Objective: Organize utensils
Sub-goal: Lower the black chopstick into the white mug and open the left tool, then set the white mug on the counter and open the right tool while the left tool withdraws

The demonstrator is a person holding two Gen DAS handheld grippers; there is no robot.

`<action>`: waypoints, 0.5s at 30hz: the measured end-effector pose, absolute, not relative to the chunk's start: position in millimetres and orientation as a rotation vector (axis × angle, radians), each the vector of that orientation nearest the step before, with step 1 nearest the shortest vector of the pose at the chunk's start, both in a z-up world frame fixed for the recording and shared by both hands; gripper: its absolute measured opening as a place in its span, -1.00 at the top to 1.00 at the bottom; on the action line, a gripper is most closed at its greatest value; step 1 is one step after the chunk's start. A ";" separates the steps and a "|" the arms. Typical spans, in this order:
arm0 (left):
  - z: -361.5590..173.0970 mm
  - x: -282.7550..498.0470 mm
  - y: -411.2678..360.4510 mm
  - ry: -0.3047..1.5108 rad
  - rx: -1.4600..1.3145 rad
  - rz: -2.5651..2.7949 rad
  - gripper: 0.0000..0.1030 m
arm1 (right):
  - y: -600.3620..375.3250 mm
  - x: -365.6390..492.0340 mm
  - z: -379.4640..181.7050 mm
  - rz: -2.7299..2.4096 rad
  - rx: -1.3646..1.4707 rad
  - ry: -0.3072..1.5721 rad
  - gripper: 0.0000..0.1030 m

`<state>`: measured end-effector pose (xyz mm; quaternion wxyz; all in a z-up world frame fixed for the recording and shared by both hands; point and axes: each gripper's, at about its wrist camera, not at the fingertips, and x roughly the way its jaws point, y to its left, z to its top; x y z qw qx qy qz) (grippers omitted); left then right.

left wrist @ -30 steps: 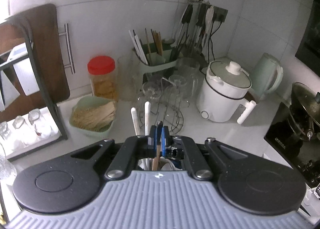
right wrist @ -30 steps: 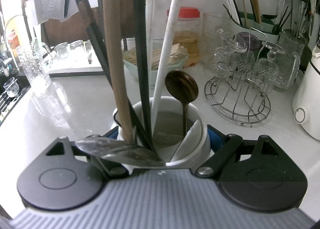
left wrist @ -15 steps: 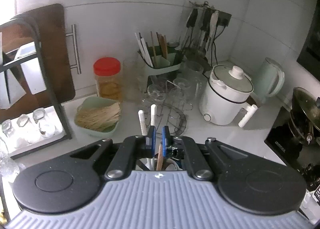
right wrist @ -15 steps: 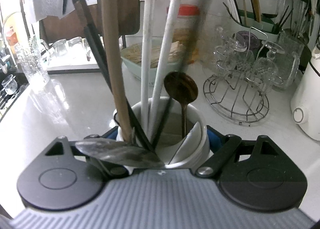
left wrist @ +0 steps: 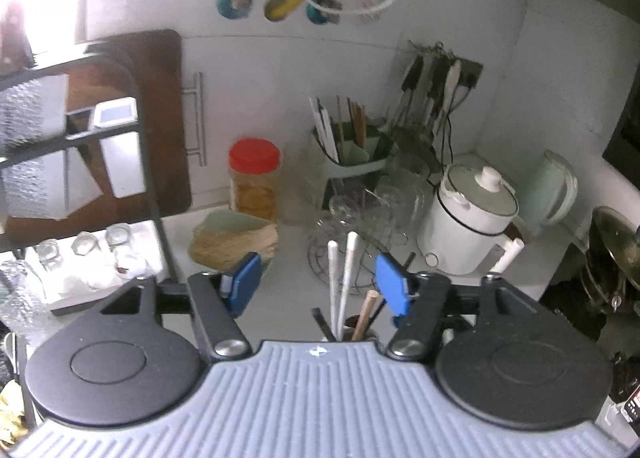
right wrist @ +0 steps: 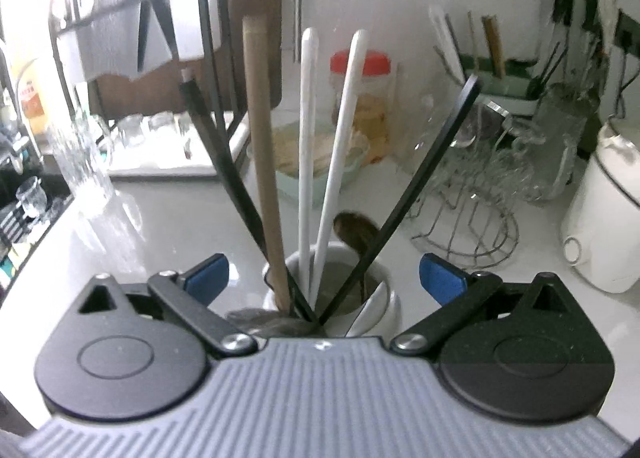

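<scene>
Both tongs spread apart, jaws opening, nothing clamped. Right gripper [right wrist: 323,272] straddles the white utensil cup [right wrist: 390,304] without touching; we judge it best to lift straight clear so the leaning sticks stay put. In the cup: wooden stick [right wrist: 262,161], two white chopsticks [right wrist: 307,145], black chopsticks [right wrist: 420,185], a dark spoon [right wrist: 354,227]. Left gripper [left wrist: 316,282] hovers above the same handles. Beyond, worktop [right wrist: 168,217], then the wire glass rack [right wrist: 468,225] toward the back wall.
</scene>
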<state>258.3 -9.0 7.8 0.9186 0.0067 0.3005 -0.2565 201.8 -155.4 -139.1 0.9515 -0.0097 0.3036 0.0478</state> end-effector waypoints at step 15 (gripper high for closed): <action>12.1 225.7 51.4 0.617 0.021 -0.400 -0.82 | -161.6 130.0 -60.8 0.016 0.112 0.542 -1.00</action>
